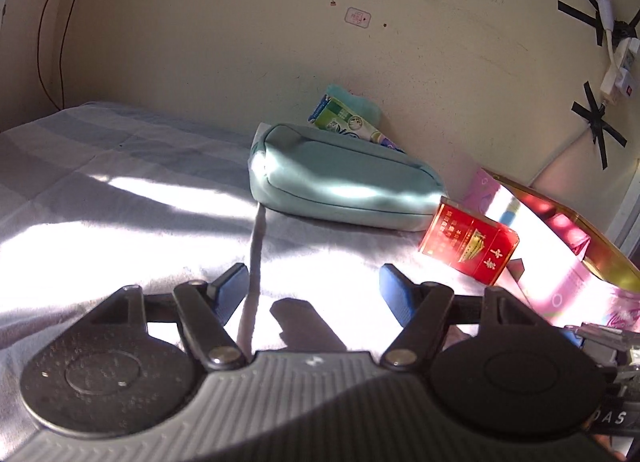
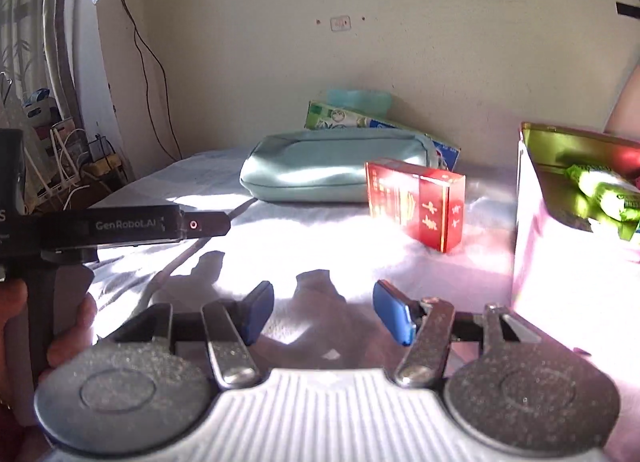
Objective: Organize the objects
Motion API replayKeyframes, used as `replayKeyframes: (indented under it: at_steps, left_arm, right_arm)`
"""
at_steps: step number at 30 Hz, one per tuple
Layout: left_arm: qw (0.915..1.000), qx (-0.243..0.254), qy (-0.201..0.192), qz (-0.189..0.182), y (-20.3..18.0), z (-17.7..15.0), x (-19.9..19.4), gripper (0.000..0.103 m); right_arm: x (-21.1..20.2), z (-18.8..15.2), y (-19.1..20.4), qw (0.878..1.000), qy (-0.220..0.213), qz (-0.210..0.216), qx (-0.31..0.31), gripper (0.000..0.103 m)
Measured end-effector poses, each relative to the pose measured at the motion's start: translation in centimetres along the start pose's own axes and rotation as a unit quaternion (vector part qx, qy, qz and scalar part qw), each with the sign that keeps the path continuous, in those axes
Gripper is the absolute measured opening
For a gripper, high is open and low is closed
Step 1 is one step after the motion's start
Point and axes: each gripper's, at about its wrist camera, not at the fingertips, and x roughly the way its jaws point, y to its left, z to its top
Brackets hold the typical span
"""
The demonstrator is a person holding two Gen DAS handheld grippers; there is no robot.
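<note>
A red cigarette pack lies on the sunlit bed sheet, ahead and to the right of my left gripper, which is open and holds nothing. Behind the pack lies a pale teal zip pouch. A green packet leans on the wall behind the pouch. In the right wrist view my right gripper is also open and holds nothing, low over the sheet. The red pack stands ahead and slightly to its right, with the pouch beyond. A pink box at the right stands open, with a green packet inside.
The pink box with its shiny lid fills the right side of the left wrist view. A hand holds the left device's black body at the left. The wall runs close behind the objects. Cables and clutter lie past the bed's left edge.
</note>
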Motion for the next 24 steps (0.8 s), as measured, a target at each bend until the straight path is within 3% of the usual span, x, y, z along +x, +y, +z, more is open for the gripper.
replayKeyframes:
  at_steps: [7,24]
  left_arm:
    - [1.0000,-0.007,0.003,-0.002,4.2,2.2,2.4,0.074]
    - [0.9999,-0.010,0.007,0.006,4.9,1.8,1.7,0.078]
  right_arm:
    - [-0.3,-0.3,-0.6,1.000,-0.003,0.009,0.014,0.058]
    - [0.1,-0.1,-1.3,1.000,-0.004,0.018,0.024,0.062]
